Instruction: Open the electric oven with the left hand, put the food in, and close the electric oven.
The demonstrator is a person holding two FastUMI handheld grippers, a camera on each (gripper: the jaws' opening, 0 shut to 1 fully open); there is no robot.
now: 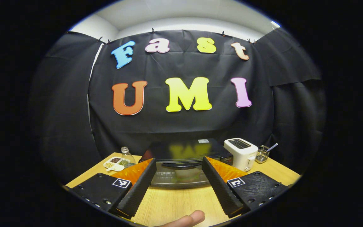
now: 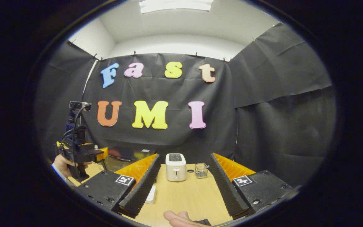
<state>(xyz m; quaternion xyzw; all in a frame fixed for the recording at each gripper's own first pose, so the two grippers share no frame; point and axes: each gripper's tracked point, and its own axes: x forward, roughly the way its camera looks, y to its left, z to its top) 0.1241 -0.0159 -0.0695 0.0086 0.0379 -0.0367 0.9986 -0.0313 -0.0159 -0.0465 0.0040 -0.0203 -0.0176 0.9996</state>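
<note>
A black electric oven (image 1: 187, 157) with a glass door and a dark bar handle (image 1: 181, 164) stands at the back of the wooden table (image 1: 175, 201), door closed. My left gripper (image 1: 179, 184) is open, hovering in front of the oven, its fingers framing the door. In the right gripper view the oven (image 2: 128, 154) sits at far left, partly hidden. My right gripper (image 2: 184, 187) is open over the table, facing a white toaster (image 2: 175, 171). The left gripper (image 2: 98, 155), held by a hand (image 2: 62, 165), shows at the left of that view. I cannot make out the food.
Right of the oven are the white toaster (image 1: 241, 153) and a small glass holder (image 1: 262, 154) with a utensil. A small clear bottle (image 1: 126, 157) and a white divided dish (image 1: 113, 164) lie left of it. A fingertip (image 1: 189, 218) shows at the bottom edge. A white object (image 2: 151, 194) lies by my right gripper's left finger.
</note>
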